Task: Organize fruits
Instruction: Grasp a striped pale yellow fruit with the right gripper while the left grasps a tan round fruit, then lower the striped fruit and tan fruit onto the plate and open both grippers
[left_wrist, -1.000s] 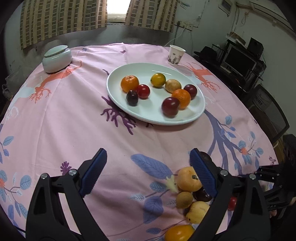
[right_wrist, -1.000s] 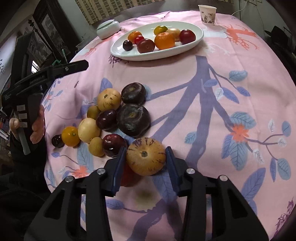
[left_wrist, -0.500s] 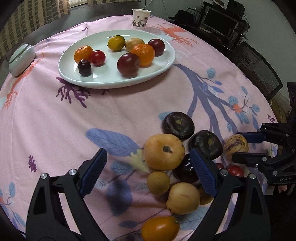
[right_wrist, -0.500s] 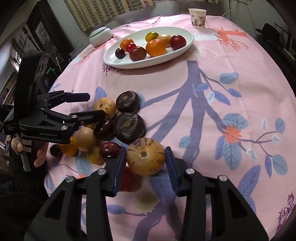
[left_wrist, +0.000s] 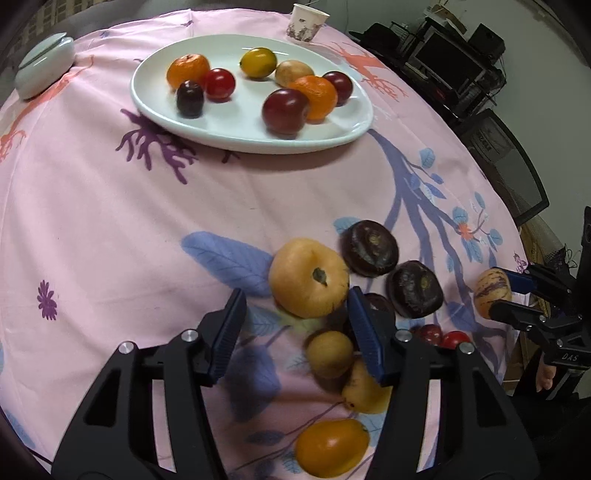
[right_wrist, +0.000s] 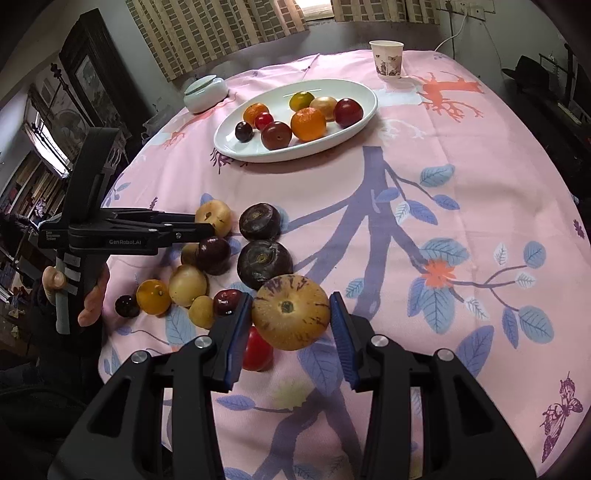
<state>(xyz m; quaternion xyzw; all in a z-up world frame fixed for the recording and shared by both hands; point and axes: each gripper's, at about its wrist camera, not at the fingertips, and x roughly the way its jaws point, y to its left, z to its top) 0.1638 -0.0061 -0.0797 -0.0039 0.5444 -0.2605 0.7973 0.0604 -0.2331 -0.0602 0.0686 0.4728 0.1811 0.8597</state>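
Note:
A white oval plate (left_wrist: 229, 125) (right_wrist: 354, 122) at the far side holds several fruits. A pile of loose fruit lies on the pink cloth at the near side. My left gripper (left_wrist: 295, 328) is open just behind a large pale orange fruit (left_wrist: 308, 282) (right_wrist: 214, 216), fingers apart and not touching it. My right gripper (right_wrist: 290, 325) is shut on a yellow purple-striped melon (right_wrist: 290, 317) (left_wrist: 491, 291), held just above the cloth. Two dark purple fruits (left_wrist: 371, 247) (right_wrist: 264, 264) lie beside them.
A paper cup (right_wrist: 386, 59) (left_wrist: 306, 24) stands beyond the plate. A lidded white jar (left_wrist: 44, 64) (right_wrist: 205, 92) sits at the far left. Small plums, yellow fruits and an orange tomato (left_wrist: 330, 446) lie near the table's front edge. A red tomato (right_wrist: 256, 349) lies under the melon.
My left gripper has moved forward and down to the pale orange fruit and its fingers have narrowed. My right gripper still holds the striped melon, lifted slightly.

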